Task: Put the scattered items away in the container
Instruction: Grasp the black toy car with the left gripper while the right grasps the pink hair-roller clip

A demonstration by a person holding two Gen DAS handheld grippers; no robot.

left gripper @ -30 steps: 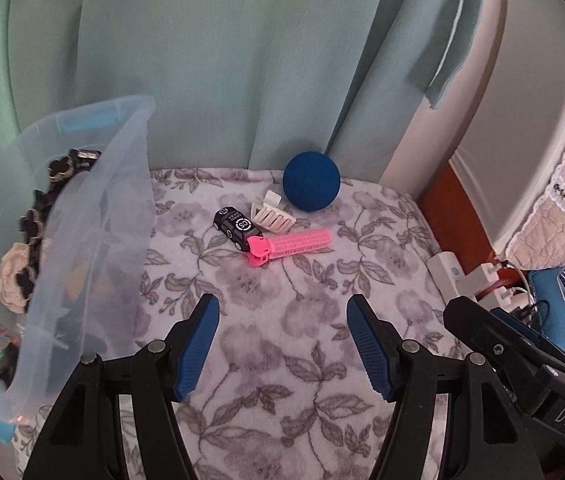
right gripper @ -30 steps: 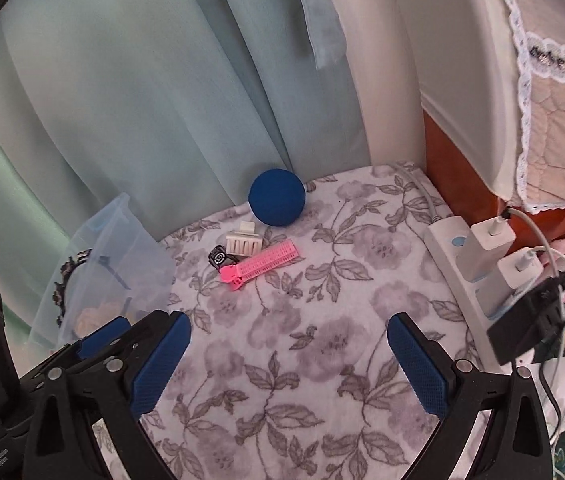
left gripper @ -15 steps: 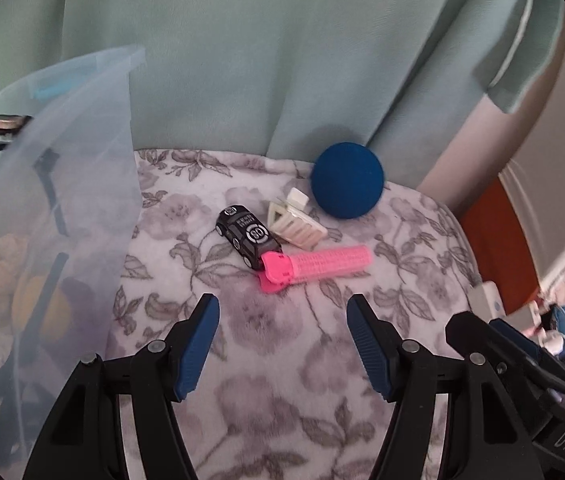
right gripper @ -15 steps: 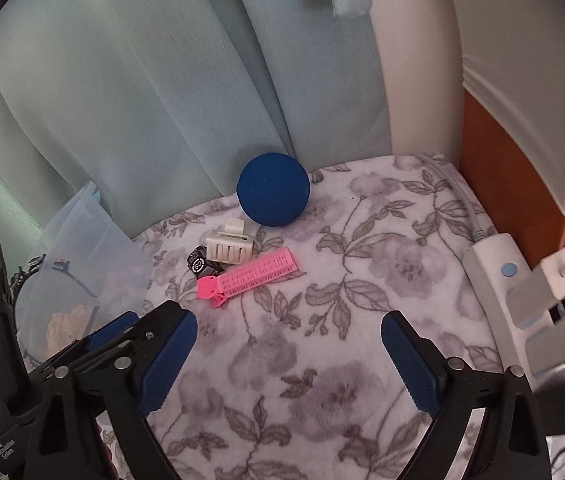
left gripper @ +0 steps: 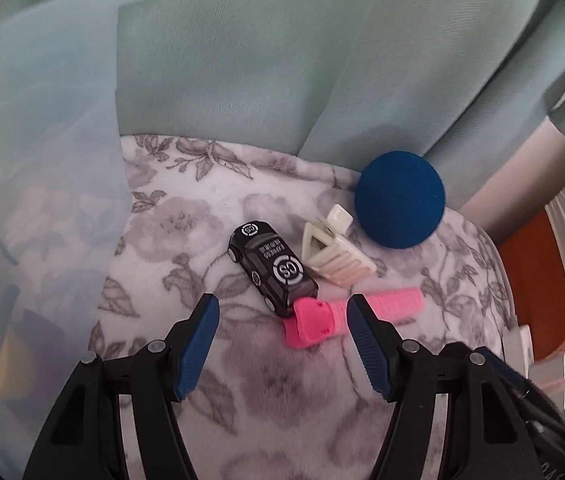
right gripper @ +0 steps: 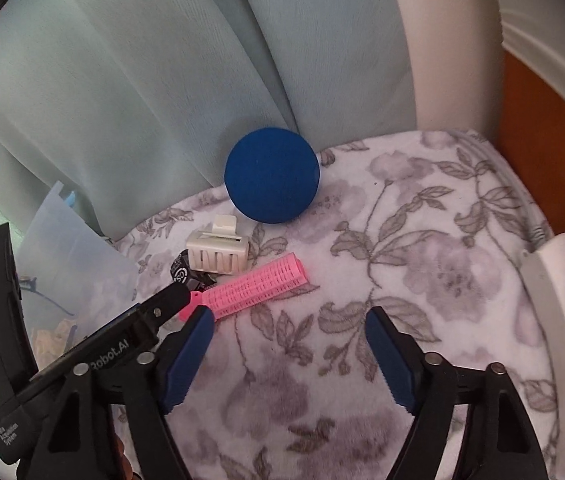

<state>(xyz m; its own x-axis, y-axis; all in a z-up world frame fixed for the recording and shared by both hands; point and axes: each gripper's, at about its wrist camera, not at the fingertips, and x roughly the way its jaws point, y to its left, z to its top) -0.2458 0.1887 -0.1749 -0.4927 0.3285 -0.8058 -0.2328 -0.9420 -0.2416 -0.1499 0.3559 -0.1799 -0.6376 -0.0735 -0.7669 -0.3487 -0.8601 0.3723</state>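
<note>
Your translucent plastic container [left gripper: 38, 184] stands at the left edge of the flowered cloth [left gripper: 266, 392], close beside your left gripper, so anything that gripper lifts has only a short swing to the drop; some items already show dimly through its wall. The four pieces left to tidy lie bunched at the back by the green curtain [left gripper: 322, 60]. The blue ball [left gripper: 400, 199] sits farthest back against the curtain folds, the cream claw clip [left gripper: 336, 254] just in front of it, the black toy car [left gripper: 272, 266] beside the clip with its front end touching the head of the pink hair roller [right gripper: 256, 286], which lies nearest you. Your left gripper [left gripper: 282, 318] is lined up on that roller: its jaws are spread wide, the pink head sits between the blue tips, and nothing is pinched yet; the right tip overlaps the roller's body in the view, though I cannot tell whether it touches. Your right gripper [right gripper: 289, 330] hovers over bare cloth just short of the roller, jaws likewise spread and empty.
</note>
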